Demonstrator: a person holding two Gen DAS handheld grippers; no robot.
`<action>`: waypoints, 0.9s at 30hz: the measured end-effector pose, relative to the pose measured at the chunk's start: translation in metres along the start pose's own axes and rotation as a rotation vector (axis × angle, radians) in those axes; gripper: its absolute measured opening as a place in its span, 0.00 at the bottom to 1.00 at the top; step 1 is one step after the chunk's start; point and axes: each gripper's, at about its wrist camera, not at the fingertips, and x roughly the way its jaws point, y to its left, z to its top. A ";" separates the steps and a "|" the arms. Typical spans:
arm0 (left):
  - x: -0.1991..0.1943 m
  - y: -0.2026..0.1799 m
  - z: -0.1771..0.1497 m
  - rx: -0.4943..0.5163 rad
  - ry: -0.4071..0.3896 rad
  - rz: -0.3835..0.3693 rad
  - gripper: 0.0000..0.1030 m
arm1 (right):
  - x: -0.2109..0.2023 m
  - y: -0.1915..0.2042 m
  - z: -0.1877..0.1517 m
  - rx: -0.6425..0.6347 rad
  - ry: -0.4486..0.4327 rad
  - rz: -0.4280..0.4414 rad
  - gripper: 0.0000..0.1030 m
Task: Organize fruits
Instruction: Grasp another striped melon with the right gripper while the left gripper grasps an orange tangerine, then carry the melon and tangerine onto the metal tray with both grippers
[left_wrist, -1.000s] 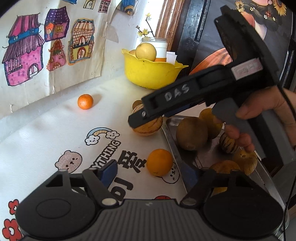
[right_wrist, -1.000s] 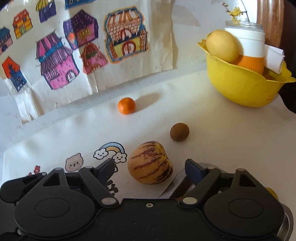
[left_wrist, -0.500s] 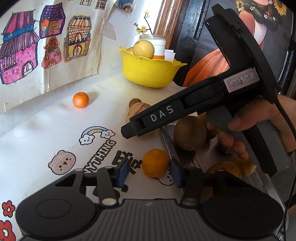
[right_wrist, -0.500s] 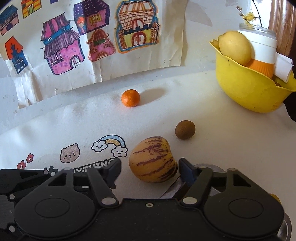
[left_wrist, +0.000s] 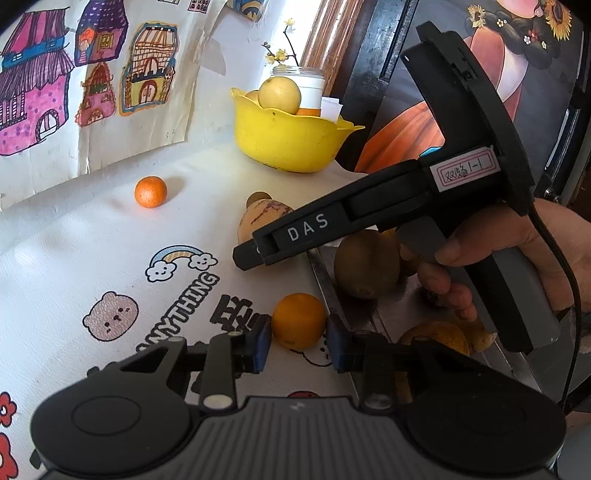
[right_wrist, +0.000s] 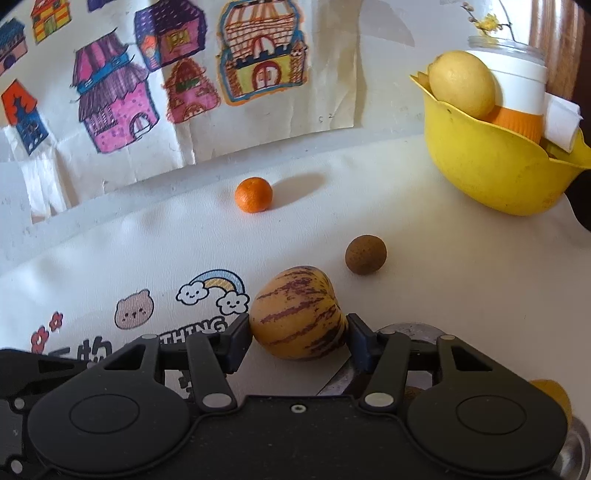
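My left gripper (left_wrist: 298, 341) has its blue pads on either side of an orange (left_wrist: 299, 320) lying on the printed cloth beside the metal tray (left_wrist: 325, 277); the pads look to touch it. My right gripper (right_wrist: 298, 334) has closed around a yellow purple-striped melon (right_wrist: 297, 312), pads against both sides; the melon also shows in the left wrist view (left_wrist: 264, 218). The tray holds a brown kiwi (left_wrist: 365, 264) and other yellow fruits (left_wrist: 436, 334). A small tangerine (right_wrist: 253, 194) and a small round brown fruit (right_wrist: 365, 254) lie farther back.
A yellow bowl (right_wrist: 491, 166) with a lemon (right_wrist: 461, 88) and a white-and-orange jar (right_wrist: 522, 92) stands at the back right. House drawings (right_wrist: 122, 107) hang on the wall behind. The right hand and gripper body (left_wrist: 424, 206) cross over the tray.
Both grippers have moved forward and narrowed: the left around the orange, the right around the striped melon. Neither fruit has left the cloth.
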 end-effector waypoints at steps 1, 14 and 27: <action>-0.001 0.000 0.000 -0.003 0.002 -0.002 0.34 | -0.001 0.000 0.000 0.003 -0.005 -0.002 0.55; -0.017 0.009 -0.004 -0.053 -0.009 0.048 0.33 | -0.010 -0.006 -0.007 0.036 -0.079 0.011 0.54; -0.042 0.008 -0.006 -0.077 -0.037 0.076 0.33 | -0.056 -0.008 -0.025 0.068 -0.207 0.037 0.54</action>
